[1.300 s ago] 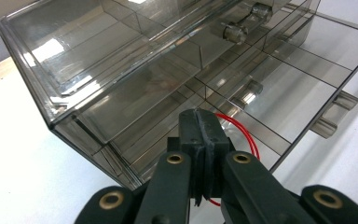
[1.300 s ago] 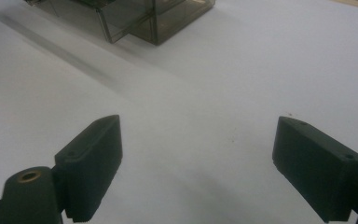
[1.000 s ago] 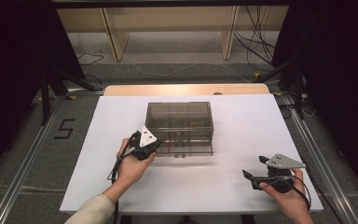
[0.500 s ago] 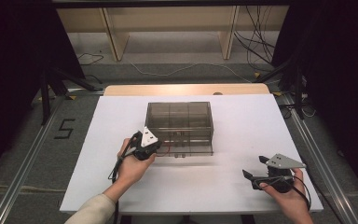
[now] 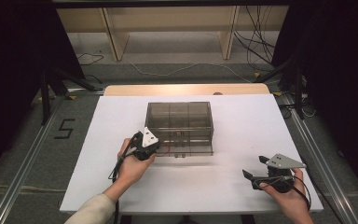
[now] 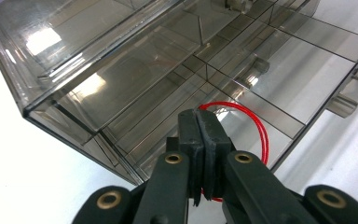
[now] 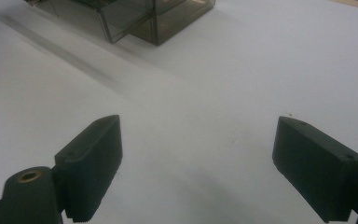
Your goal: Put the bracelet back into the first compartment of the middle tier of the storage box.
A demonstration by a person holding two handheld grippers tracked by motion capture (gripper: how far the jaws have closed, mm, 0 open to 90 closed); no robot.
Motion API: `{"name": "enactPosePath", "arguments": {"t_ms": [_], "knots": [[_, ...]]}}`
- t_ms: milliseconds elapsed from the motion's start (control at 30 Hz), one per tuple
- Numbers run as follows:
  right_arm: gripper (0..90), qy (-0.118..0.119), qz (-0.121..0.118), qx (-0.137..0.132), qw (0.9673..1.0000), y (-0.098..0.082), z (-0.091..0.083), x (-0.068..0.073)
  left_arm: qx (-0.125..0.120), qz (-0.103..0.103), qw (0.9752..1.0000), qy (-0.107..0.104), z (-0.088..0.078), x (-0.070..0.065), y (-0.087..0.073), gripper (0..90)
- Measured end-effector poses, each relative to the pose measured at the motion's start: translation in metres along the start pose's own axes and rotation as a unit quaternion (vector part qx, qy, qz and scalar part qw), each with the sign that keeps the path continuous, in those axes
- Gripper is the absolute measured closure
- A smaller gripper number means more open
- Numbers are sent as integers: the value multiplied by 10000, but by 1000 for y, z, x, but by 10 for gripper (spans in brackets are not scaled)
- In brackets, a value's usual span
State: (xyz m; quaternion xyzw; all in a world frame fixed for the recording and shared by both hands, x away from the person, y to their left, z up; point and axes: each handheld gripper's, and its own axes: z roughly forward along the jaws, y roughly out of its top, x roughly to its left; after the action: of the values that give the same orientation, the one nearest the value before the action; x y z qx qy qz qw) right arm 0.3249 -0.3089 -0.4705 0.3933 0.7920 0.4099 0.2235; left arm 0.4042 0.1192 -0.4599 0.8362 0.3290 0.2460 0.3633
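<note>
Left of centre in the high view, our left gripper (image 5: 154, 148) is pinching a red wire loop (image 6: 256, 122) at the smoky plastic organizer box (image 5: 179, 122). Lower right, our right gripper (image 5: 256, 169) is sitting on the white table (image 5: 261, 121), jaws wide apart, holding nothing.

Red wire loop (image 6: 254, 122) (thin) in smoky-grey clear box (image 5: 179, 114), white table (image 5: 242, 135).

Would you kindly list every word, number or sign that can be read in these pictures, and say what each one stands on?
"5": a single dark digit marked on the grey floor, left of the white table, seen in the high view.
Nothing else can be read: the smoky clear plastic organizer box carries no label, and no print shows on either gripper.
</note>
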Motion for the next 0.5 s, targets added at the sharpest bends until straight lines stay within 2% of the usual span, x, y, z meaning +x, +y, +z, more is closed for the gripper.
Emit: {"name": "enactPosePath", "arguments": {"t_ms": [267, 500], "knots": [[167, 1, -1, -6, 10000, 0, 0, 0, -83, -56, 9999, 25, -3, 2, 0, 858], [167, -3, -34, -8, 10000, 0, 0, -1, -220, -218, 9995, 8, -13, 7, 1, 852]]}}
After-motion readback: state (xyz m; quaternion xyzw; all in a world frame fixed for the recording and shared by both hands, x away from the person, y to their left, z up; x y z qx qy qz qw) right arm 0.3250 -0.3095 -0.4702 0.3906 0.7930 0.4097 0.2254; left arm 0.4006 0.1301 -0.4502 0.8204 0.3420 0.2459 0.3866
